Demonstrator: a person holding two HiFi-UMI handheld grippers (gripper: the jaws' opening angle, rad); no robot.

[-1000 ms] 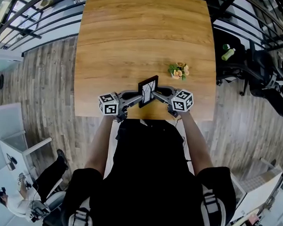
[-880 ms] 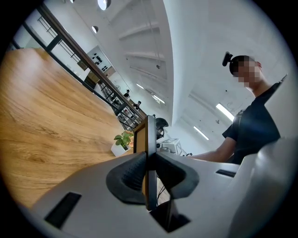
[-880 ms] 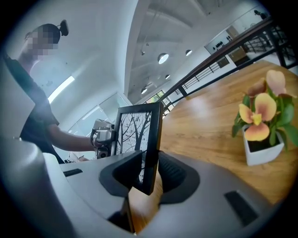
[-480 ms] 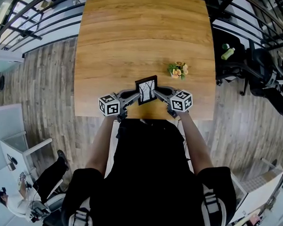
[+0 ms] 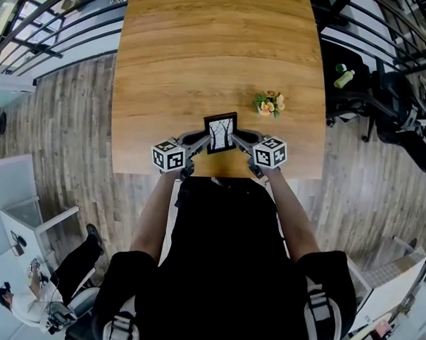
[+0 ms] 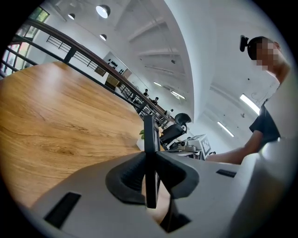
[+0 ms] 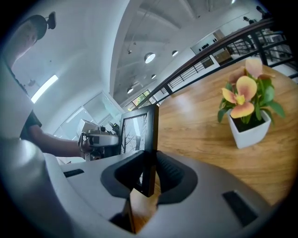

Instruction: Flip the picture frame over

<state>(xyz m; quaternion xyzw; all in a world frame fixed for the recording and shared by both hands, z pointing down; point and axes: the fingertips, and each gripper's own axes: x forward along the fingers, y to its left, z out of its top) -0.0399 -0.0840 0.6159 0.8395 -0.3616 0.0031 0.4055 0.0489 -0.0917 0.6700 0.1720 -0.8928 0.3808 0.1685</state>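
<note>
since a second ago the picture frame [image 5: 220,133] has swung from nearly edge-on to showing its tree print in the head view. it stands upright over the near edge of the table [image 5: 204,53], near the small flower pot [image 5: 269,103]. my left gripper [image 5: 202,140] jaws are clamped on its left edge, and my right gripper [image 5: 237,138] jaws are clamped on its right edge.

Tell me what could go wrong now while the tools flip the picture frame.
The left tool and right tool each pinch only a thin side edge of the picture frame; it may slip while turning.
The potted flower stands close by the right tool; a wide swing might knock it.
The frame is near the table's front edge; dropped, it could fall off.
</note>
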